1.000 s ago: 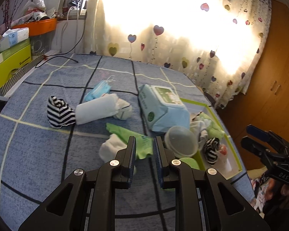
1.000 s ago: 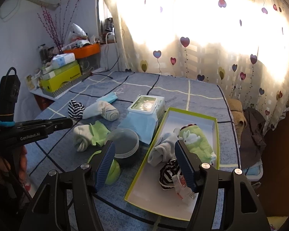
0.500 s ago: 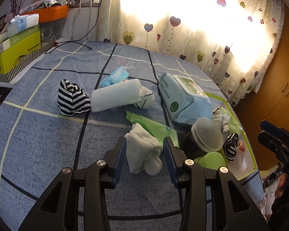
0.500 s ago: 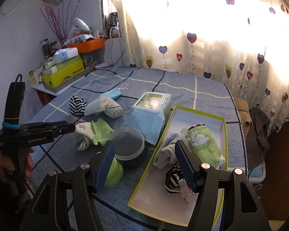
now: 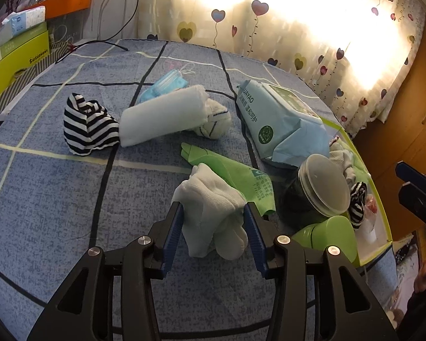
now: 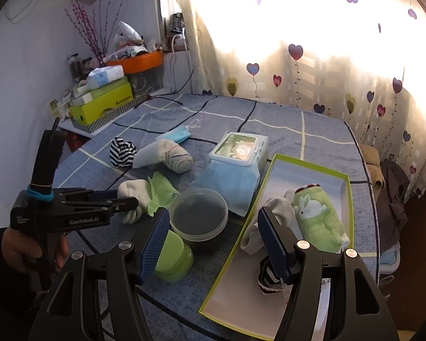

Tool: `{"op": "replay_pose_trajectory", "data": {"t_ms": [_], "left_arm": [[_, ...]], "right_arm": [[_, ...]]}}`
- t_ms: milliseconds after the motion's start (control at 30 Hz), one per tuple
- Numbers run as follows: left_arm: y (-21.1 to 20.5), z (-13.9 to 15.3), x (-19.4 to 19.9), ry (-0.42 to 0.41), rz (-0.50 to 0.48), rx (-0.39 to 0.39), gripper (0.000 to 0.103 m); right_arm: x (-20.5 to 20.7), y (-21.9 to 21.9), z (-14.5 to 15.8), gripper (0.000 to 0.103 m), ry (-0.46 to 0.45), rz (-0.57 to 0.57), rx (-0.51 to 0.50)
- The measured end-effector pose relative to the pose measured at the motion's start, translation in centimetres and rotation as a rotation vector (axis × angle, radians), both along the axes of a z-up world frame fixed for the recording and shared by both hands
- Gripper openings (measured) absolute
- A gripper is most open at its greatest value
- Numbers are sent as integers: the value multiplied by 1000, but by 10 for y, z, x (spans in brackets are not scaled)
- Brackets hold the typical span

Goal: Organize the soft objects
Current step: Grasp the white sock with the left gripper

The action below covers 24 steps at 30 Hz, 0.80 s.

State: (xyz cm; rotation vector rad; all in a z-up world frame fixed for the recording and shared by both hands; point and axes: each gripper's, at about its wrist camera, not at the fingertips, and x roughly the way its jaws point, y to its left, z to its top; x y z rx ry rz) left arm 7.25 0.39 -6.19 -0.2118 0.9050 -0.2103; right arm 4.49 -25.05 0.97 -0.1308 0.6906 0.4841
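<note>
A crumpled white sock [image 5: 213, 213] lies on the blue checked tablecloth, partly on a green packet [image 5: 235, 173]. My left gripper [image 5: 213, 208] straddles this sock with its jaws opening wide; the blue pads [image 5: 173, 233] stand at the sock's sides without squeezing it. The right wrist view shows the same sock [image 6: 133, 191] behind the left gripper [image 6: 130, 199]. My right gripper [image 6: 213, 214] hovers open and empty over the near edge of the green-rimmed tray [image 6: 309, 167]. In the tray lie a green rabbit towel [image 6: 318, 218], a white sock [image 6: 278, 210] and a striped sock [image 6: 267, 278].
Further back lie a striped sock [image 5: 88, 125], a rolled white towel [image 5: 162, 119], a rolled sock [image 5: 213, 122] and a blue mask [image 5: 167, 82]. A wipes pack [image 5: 278, 122], a lidded plastic tub [image 5: 321, 187] and a green cup [image 5: 326, 236] crowd the tray's left side.
My left gripper has opened wide and come down and forward, so the white sock now sits between its fingers. The right gripper has edged slightly forward, its opening unchanged.
</note>
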Motion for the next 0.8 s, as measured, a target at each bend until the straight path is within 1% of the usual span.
{"op": "replay_pose_trajectory", "data": {"t_ms": [200, 233, 267, 300, 333, 400, 533, 567, 733, 800], "left_arm": [[1, -4, 0, -16, 6, -21, 45], [2, -4, -1, -19, 7, -25, 43], [2, -4, -1, -23, 6, -23, 35], [3, -4, -2, -26, 6, -18, 30], [4, -4, -3, -29, 6, -22, 29], [8, -2, -5, -37, 11, -29, 19], [15, 6, -11, -64, 18, -29, 13], [17, 7, -12, -69, 22, -28, 7], [31, 13, -17, -90, 45, -35, 7], [35, 14, -18, -91, 44, -42, 7]], "right_arm": [[1, 2, -1, 65, 7, -1, -5], [2, 3, -2, 65, 8, -1, -5], [3, 4, -2, 65, 11, 0, -6], [4, 6, -2, 65, 13, 3, -7], [4, 8, -2, 65, 14, 7, -9], [6, 13, -2, 65, 14, 19, -15], [11, 30, -1, 65, 14, 74, -39], [13, 34, 0, 65, 14, 94, -44], [25, 63, 0, 65, 29, 196, -86], [31, 71, -1, 65, 38, 213, -102]]}}
